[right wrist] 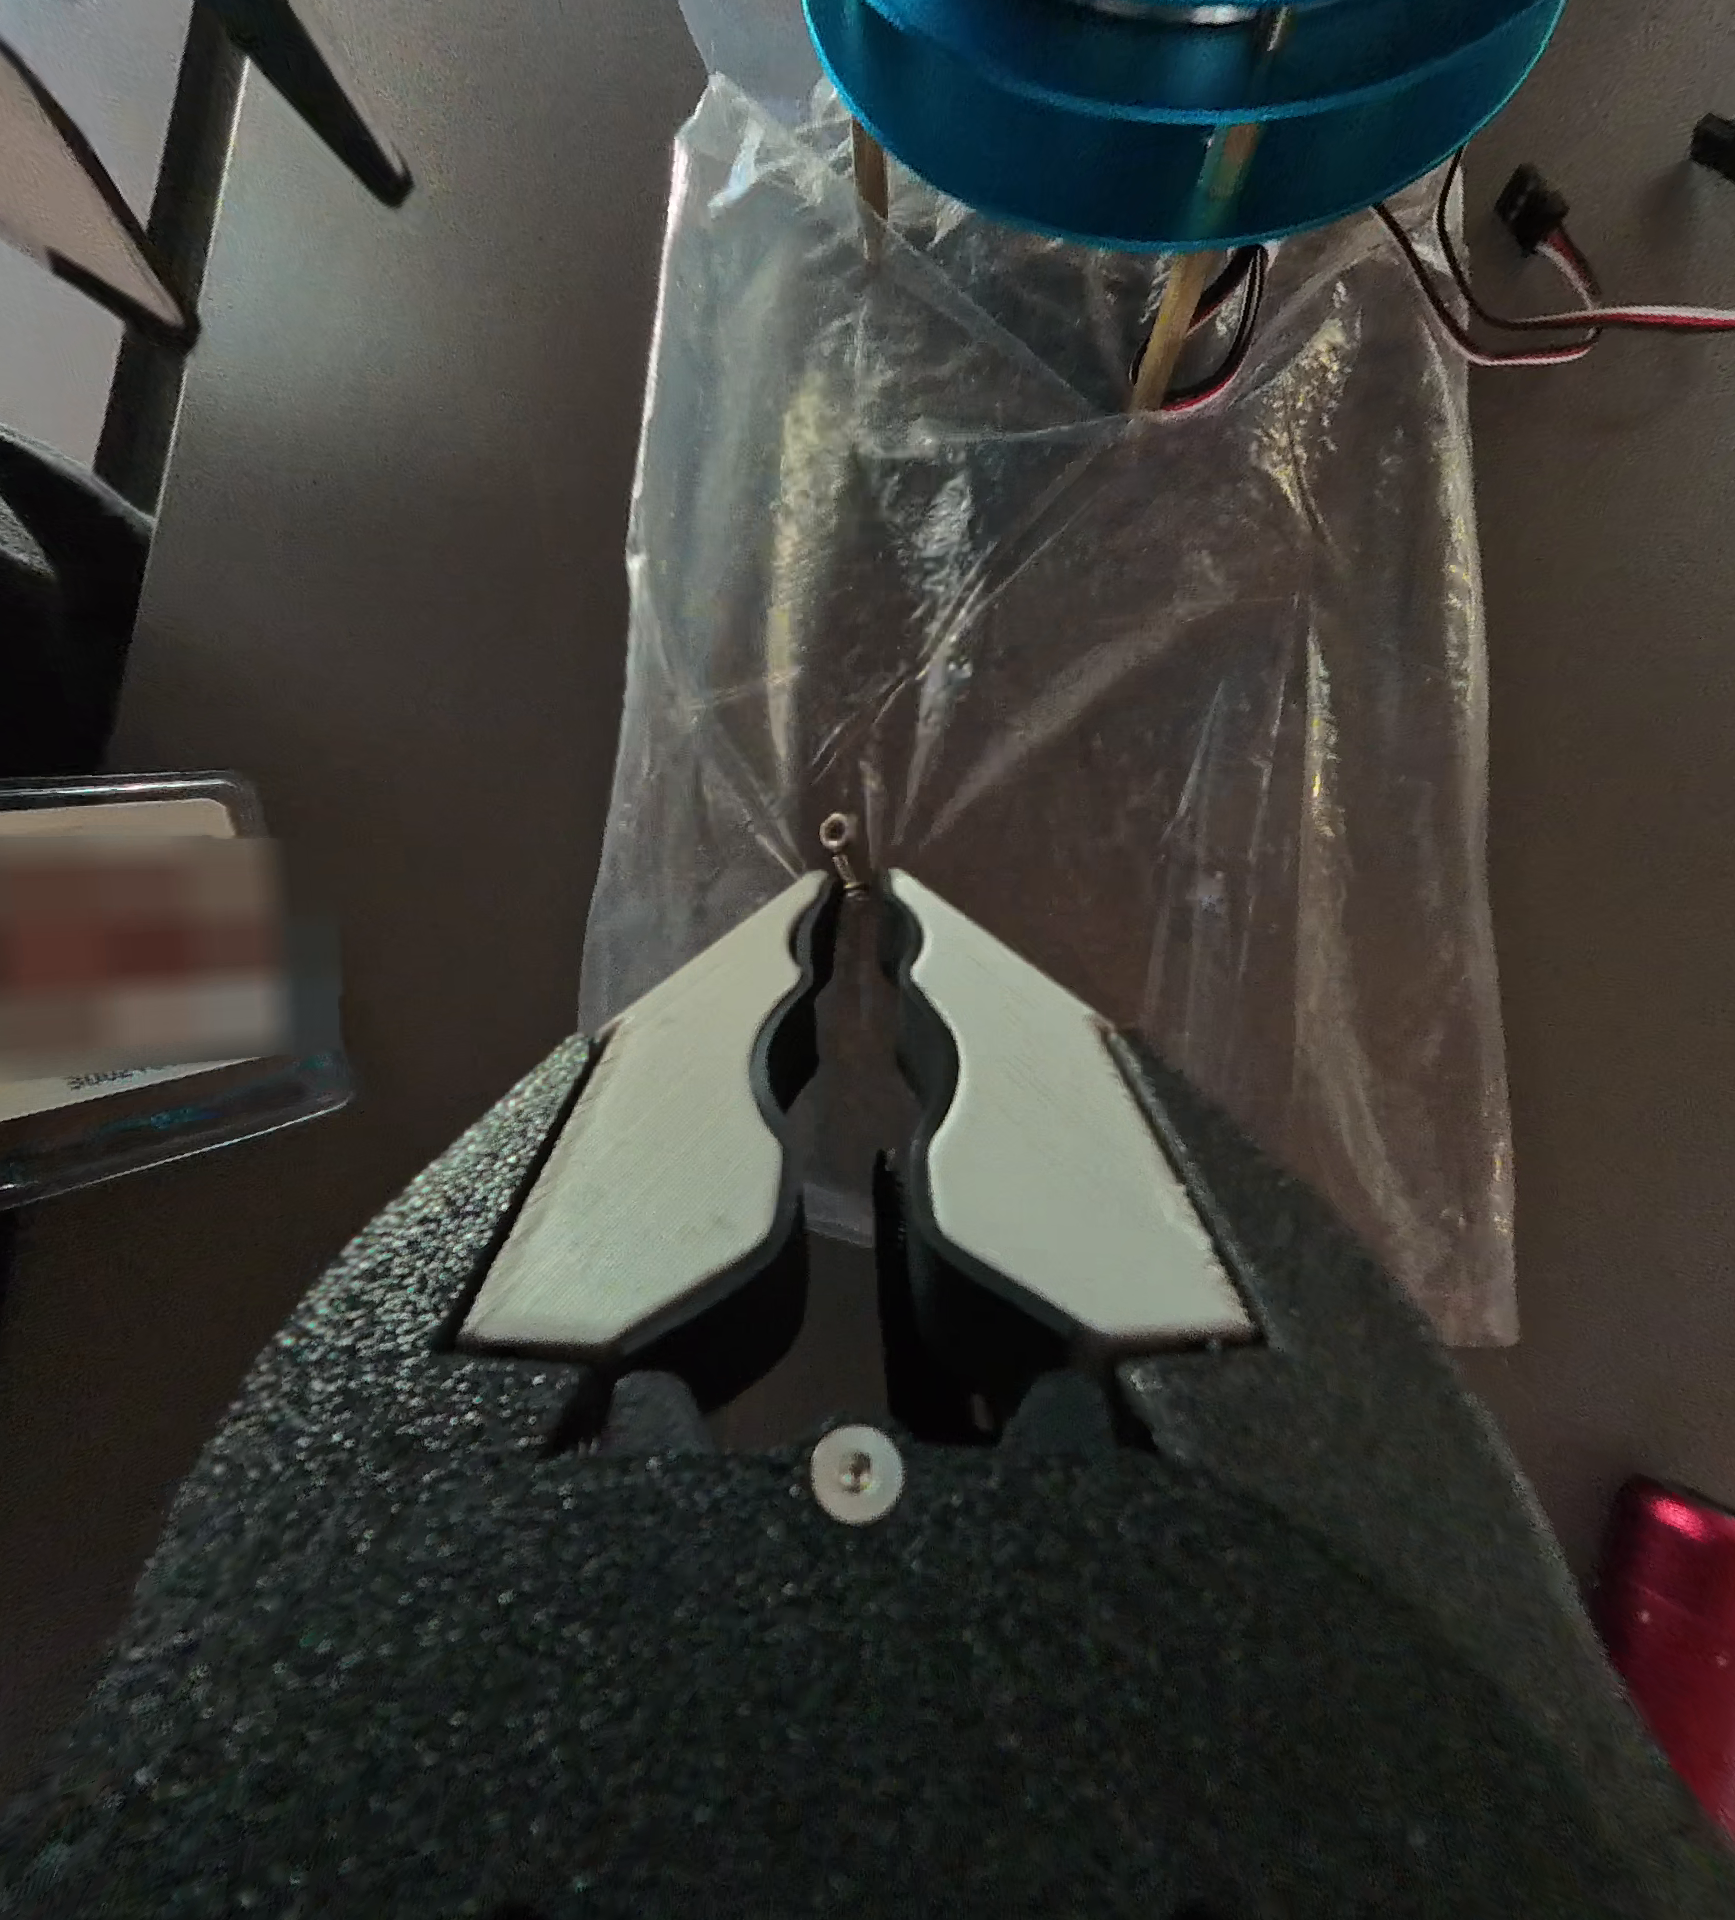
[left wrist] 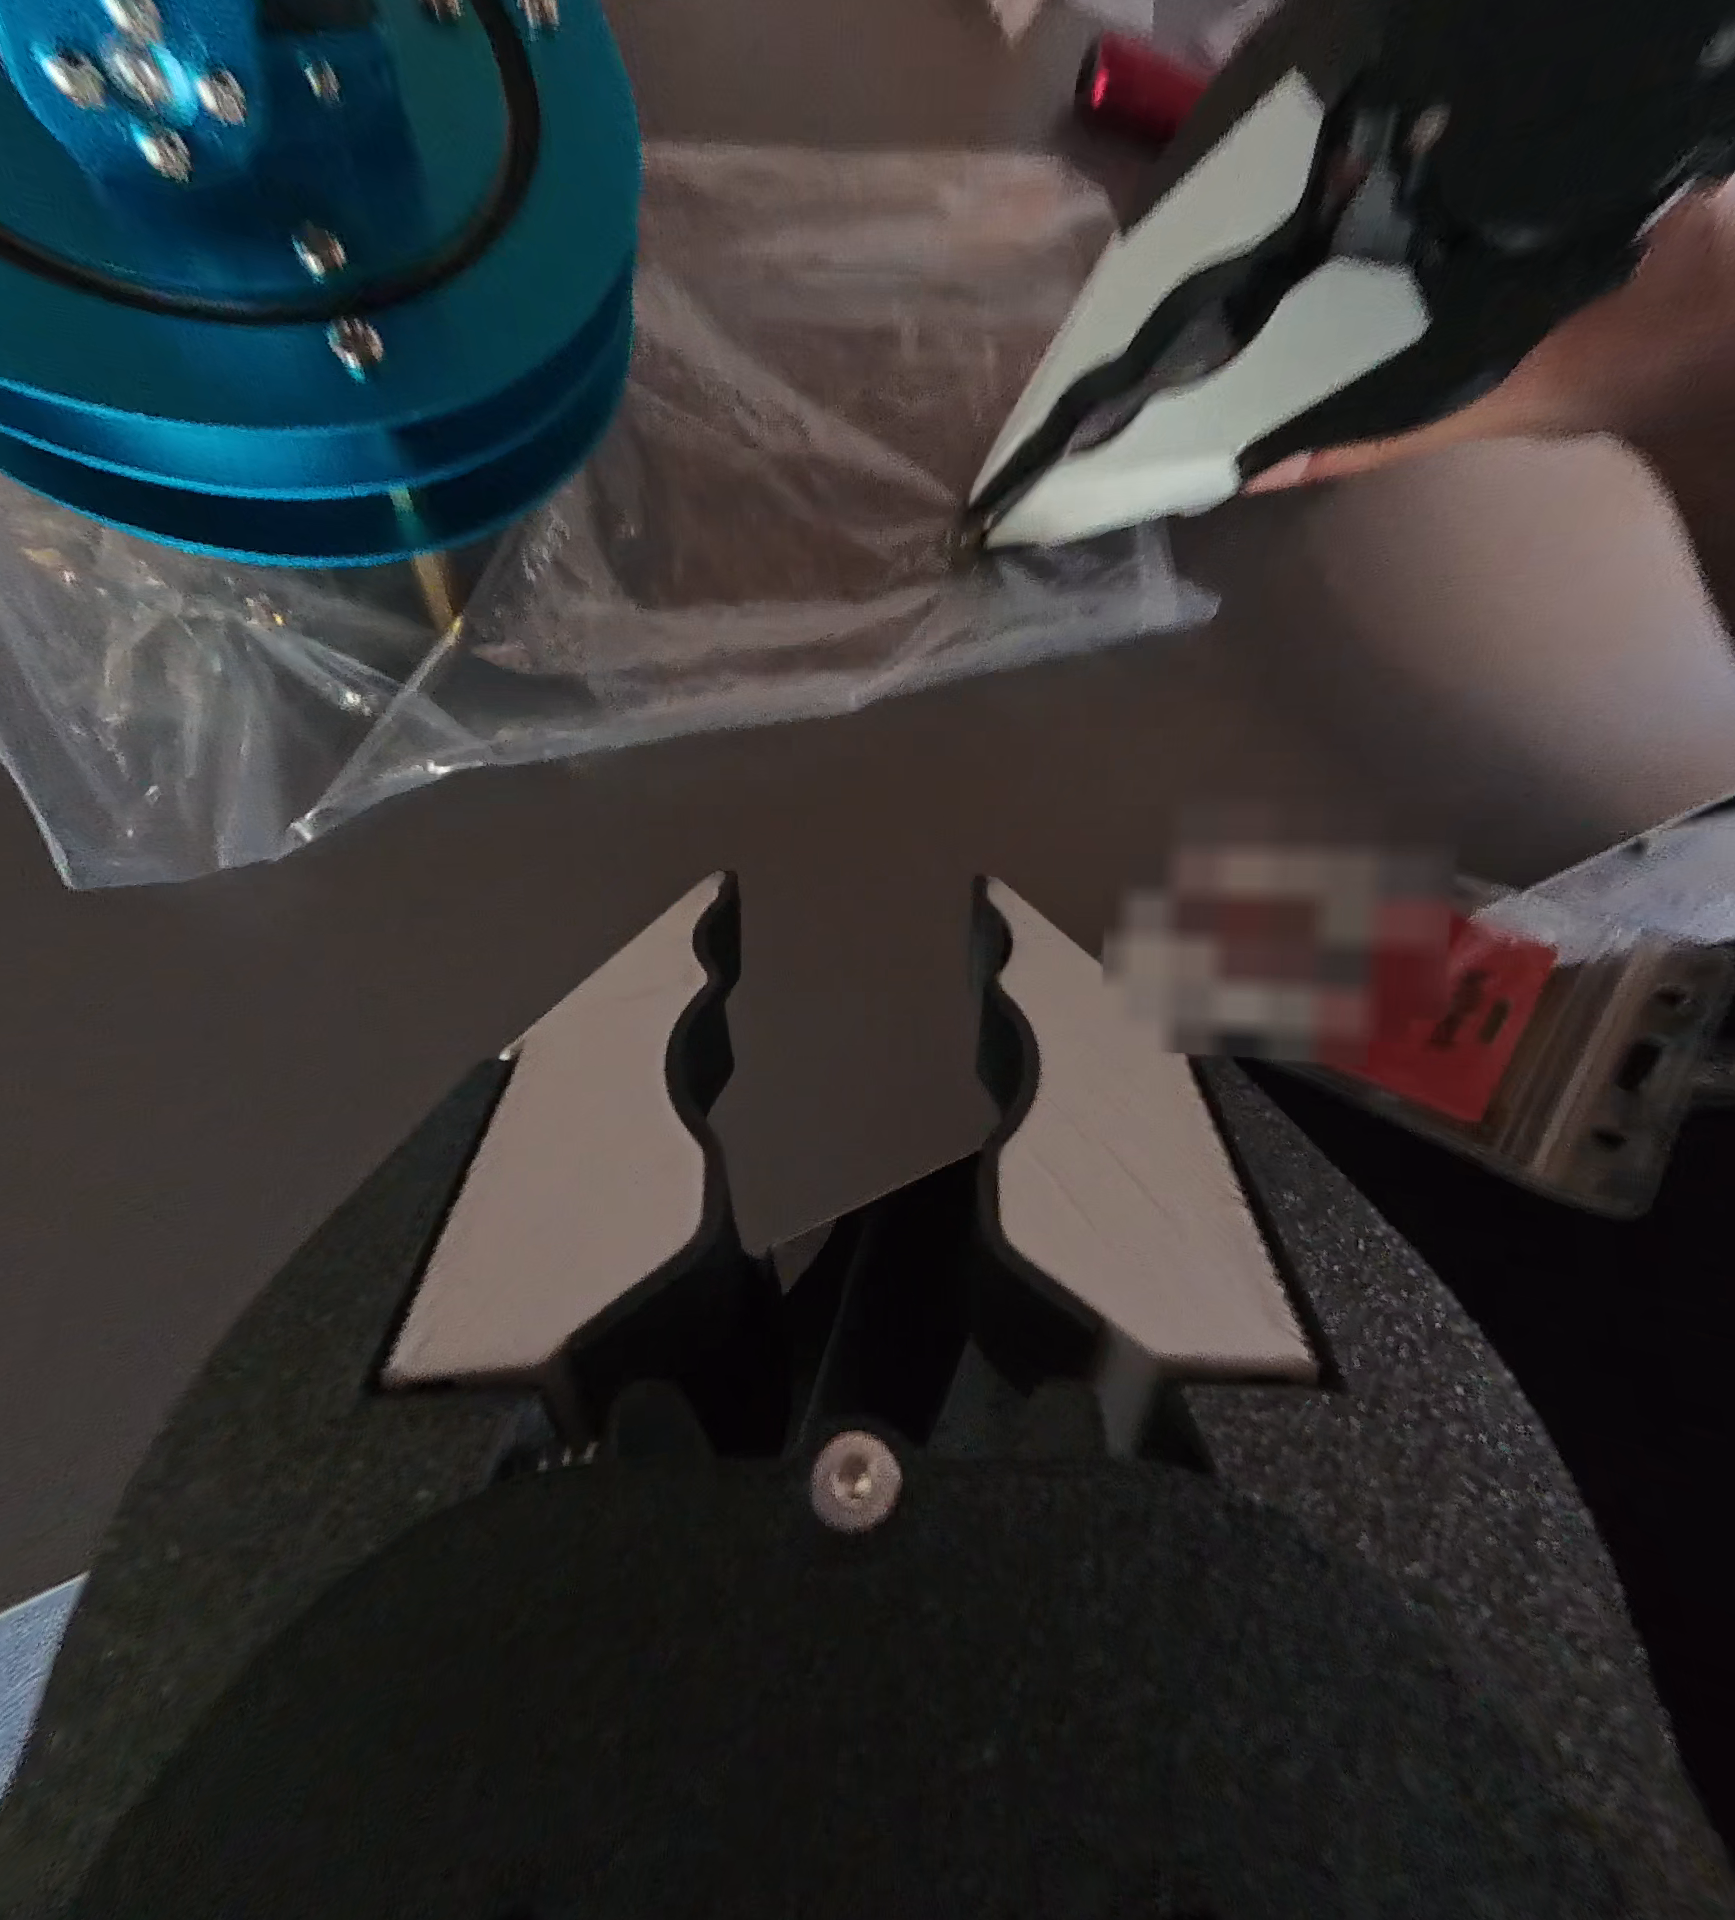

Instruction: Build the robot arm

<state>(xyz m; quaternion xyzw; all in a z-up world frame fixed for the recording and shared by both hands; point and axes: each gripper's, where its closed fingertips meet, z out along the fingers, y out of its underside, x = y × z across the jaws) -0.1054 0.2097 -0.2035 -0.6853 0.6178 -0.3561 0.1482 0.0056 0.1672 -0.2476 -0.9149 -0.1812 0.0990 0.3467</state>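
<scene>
A clear plastic bag [right wrist: 1050, 665] lies flat on the brown table; it also shows in the left wrist view [left wrist: 738, 540]. My right gripper [right wrist: 858, 883] is nearly shut, its tips pinching a tiny silver screw [right wrist: 842, 847] on the bag. The same right gripper [left wrist: 977, 525] appears in the left wrist view, tips down on the bag. My left gripper [left wrist: 855, 894] is open and empty, above bare table just short of the bag's near edge. A blue metal disc assembly [left wrist: 250, 260] on brass standoffs stands on the bag's far end and shows in the right wrist view [right wrist: 1185, 114].
A red metal cylinder [right wrist: 1704, 1652] lies at the right, also in the left wrist view [left wrist: 1138, 83]. Servo wires with black plugs [right wrist: 1528, 281] lie beside the bag. A clear-edged box with a red label [left wrist: 1528, 1039] sits near my left gripper. A black frame [right wrist: 167, 208] stands at the left. My hands' fingertips stand some 12 cm from each other. The red metal cylinder [right wrist: 1704, 1652] is about 15 cm from my right fingertips. It is also in sight in the left wrist view [left wrist: 1140, 84].
</scene>
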